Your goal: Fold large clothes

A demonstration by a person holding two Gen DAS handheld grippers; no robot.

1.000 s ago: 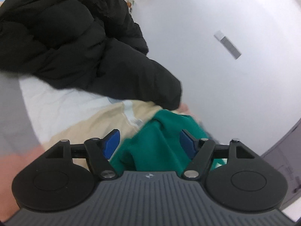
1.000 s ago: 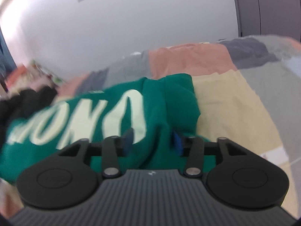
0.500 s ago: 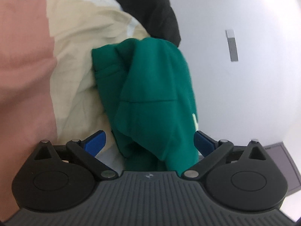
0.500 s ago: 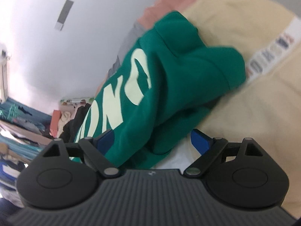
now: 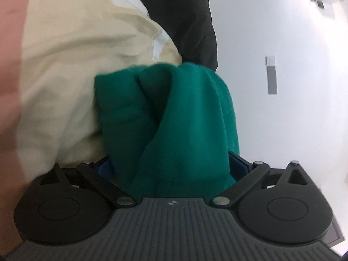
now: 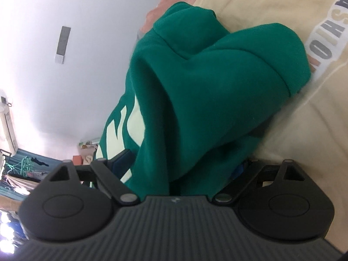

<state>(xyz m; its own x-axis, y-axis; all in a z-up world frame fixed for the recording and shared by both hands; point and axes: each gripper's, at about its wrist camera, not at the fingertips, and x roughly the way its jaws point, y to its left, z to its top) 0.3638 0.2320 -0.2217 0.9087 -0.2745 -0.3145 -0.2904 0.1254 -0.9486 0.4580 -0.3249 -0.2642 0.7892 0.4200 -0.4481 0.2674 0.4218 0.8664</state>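
Observation:
A green sweatshirt (image 5: 174,113) with pale lettering (image 6: 128,119) lies bunched on a beige bed cover (image 5: 76,65). In the left wrist view my left gripper (image 5: 171,166) has its jaws spread wide. A thick fold of the green cloth fills the gap between the blue pads (image 5: 236,165), loose rather than squeezed. In the right wrist view my right gripper (image 6: 180,165) also stands wide. The green sweatshirt (image 6: 206,87) bulges between its fingers and hides most of the right pad. Both grippers are low and close to the cloth.
A black puffer jacket (image 5: 182,15) lies on the bed beyond the sweatshirt. A white wall (image 5: 282,130) with a grey plate (image 5: 271,76) runs along the bed. The bed cover (image 6: 304,141) bears a printed strip (image 6: 326,39). Clutter (image 6: 21,169) sits at the far left.
Both grippers' jaws have spread from part-way to wide. Both views have rolled and sunk toward the bed, and the sweatshirt now looms larger between the fingers.

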